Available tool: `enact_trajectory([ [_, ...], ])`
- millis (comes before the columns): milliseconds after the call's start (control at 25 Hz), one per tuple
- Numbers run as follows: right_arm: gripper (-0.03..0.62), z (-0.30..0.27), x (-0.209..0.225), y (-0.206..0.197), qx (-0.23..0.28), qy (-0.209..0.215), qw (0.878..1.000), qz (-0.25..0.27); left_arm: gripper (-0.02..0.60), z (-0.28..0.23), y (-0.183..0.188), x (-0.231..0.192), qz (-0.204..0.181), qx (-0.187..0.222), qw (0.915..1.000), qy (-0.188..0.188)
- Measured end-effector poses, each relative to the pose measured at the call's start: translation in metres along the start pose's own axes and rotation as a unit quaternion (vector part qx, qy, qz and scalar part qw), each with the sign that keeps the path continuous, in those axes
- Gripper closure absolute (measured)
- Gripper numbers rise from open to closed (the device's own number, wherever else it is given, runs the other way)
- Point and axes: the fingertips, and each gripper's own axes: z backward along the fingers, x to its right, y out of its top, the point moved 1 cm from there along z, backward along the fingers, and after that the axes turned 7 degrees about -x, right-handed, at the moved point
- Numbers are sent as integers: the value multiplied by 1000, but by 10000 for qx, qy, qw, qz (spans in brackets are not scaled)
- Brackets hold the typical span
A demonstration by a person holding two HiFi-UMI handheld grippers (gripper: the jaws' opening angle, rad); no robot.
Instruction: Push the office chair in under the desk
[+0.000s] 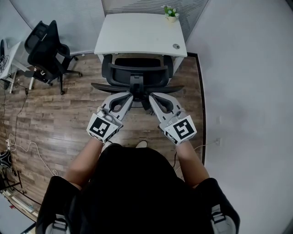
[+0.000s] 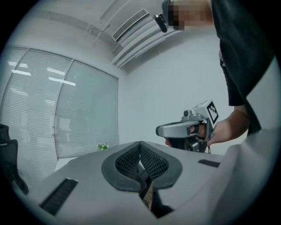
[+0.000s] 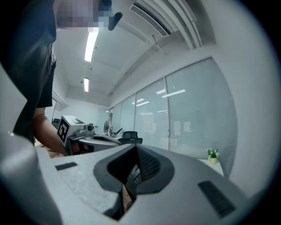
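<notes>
A black office chair (image 1: 137,73) stands at the front edge of the white desk (image 1: 137,34), its back towards me. Its top bar (image 1: 110,87) runs across just ahead of both grippers. My left gripper (image 1: 128,97) is shut, its tip at the bar left of the chair's centre post. My right gripper (image 1: 153,96) is shut too, its tip right of the post. In the left gripper view the pads (image 2: 131,160) meet with nothing between them. The same holds for the pads (image 3: 147,165) in the right gripper view. Whether the tips touch the chair I cannot tell.
A small potted plant (image 1: 171,13) sits on the desk's far right corner. A second black chair (image 1: 48,48) stands at the left by another table. Cables (image 1: 18,141) trail over the wooden floor at the left. A white wall (image 1: 247,91) runs close along the right.
</notes>
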Motion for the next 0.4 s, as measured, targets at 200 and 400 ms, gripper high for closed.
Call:
enact_trajectory([
  [200,591,-2,4,-3,-26,16,10000,-10,586,-2,1,-2,1,-29,10000,35],
  [400,591,-1,5,-6,-52,-7,10000,-7,586,-1,1,-2,40,-13,9999,121],
])
